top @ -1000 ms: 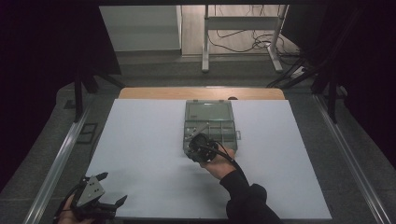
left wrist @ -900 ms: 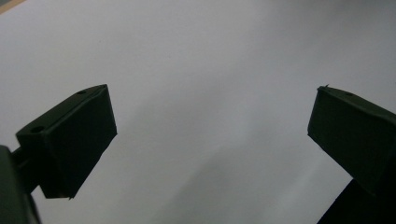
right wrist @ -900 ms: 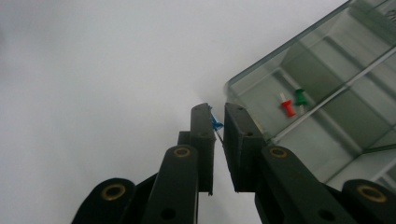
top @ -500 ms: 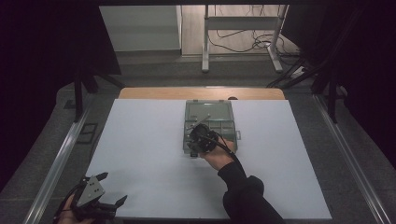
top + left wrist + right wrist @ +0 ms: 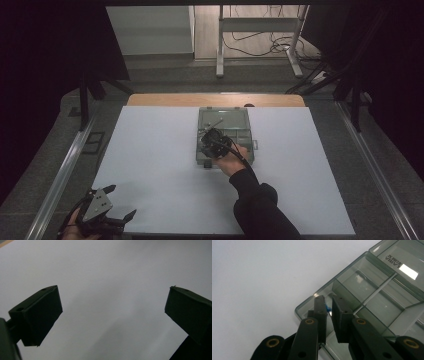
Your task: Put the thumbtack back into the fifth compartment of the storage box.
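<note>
Holding a small blue piece (image 5: 327, 308) between nearly closed jaws, the right claw (image 5: 328, 305) hovers over the near corner compartment of the clear organizer box (image 5: 224, 120) mid-table; lower it straight, clear of the dividers. The left claw (image 5: 112, 305) idles wide open.

Organizer box (image 5: 372, 297) under the right tongs (image 5: 329, 305): smoky translucent plastic, glossy, glare spots on the lid, smooth moulded dividers. Both tongs are matt black plastic with brass-looking rivets on the right pair; left tongs (image 5: 112, 315) have flat, slightly dusty pads. Surface (image 5: 150, 150) around both is smooth matt white, with a bare wood edge (image 5: 165, 100) beyond the box.
</note>
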Demonstrator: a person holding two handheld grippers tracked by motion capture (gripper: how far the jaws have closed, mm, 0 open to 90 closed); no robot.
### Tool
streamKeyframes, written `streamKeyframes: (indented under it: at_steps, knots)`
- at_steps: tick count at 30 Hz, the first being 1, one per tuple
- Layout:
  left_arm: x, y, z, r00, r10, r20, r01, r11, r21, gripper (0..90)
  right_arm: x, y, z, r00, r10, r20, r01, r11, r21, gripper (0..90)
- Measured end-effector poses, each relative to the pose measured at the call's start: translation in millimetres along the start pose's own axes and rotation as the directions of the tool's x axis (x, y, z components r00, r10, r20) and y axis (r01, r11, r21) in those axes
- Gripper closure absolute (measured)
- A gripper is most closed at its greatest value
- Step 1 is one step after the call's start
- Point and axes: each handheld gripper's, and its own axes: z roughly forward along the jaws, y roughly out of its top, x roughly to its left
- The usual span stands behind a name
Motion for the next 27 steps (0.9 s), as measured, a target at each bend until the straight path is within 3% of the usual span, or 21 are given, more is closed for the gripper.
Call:
streamKeyframes:
  at_steps: [11, 27]
  knots:
    - [-0.4, 0.0, 0.3, 1.0000, -0.001, 0.000, 0.001, 1.0000, -0.003, 1.5, 1.3, -0.4, 4.6, 1.0000, -0.002, 0.009, 0.002, 1.000, 0.009, 76.6]
    - [-1.1, 0.4, 0.8, 1.0000, 0.002, -0.001, -0.002, 1.0000, 0.000, 1.6, 4.5, -5.2, -4.9, 0.9999, -0.016, -0.004, 0.016, 1.000, -0.001, 57.3]
